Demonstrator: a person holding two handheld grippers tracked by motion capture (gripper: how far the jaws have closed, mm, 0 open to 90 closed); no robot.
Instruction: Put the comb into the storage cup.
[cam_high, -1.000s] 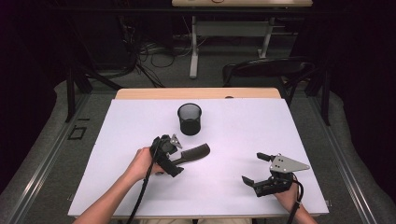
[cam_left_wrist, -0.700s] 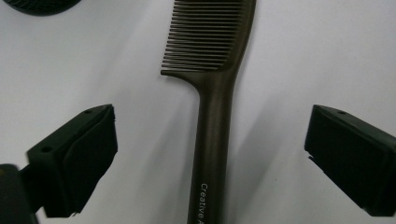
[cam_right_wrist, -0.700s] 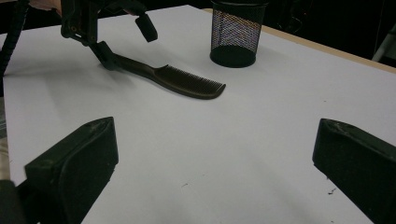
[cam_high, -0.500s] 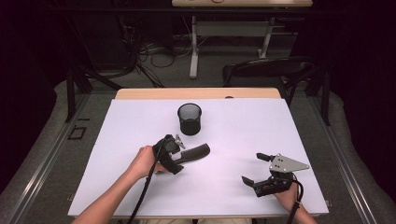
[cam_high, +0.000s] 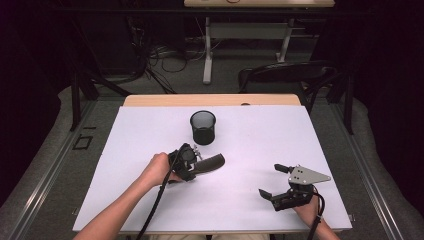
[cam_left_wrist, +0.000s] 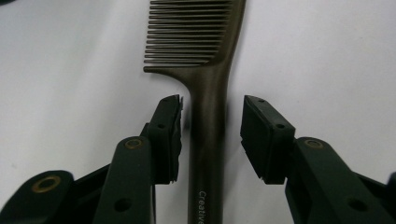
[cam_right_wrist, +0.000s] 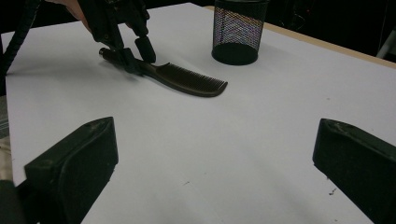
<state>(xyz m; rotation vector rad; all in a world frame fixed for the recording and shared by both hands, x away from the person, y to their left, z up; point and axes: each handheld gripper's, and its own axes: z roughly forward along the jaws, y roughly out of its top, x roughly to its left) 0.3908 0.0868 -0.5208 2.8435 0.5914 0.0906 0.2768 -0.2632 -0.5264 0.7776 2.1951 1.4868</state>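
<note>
Comb (cam_left_wrist: 208, 135) lies flat on the bench (cam_high: 250, 200) near the mesh cup (cam_high: 203, 127). Left claw (cam_left_wrist: 212, 135) has just been closing, jaws straddling its handle, not yet clamped. Right claw (cam_high: 274, 180) is apart, idle. Lift remains.

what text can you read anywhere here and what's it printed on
"Creative" in small white letters on the handle of the comb, cut off at the frame's bottom edge, so more may follow.
Mesh cup: no lettering to be seen.
</note>
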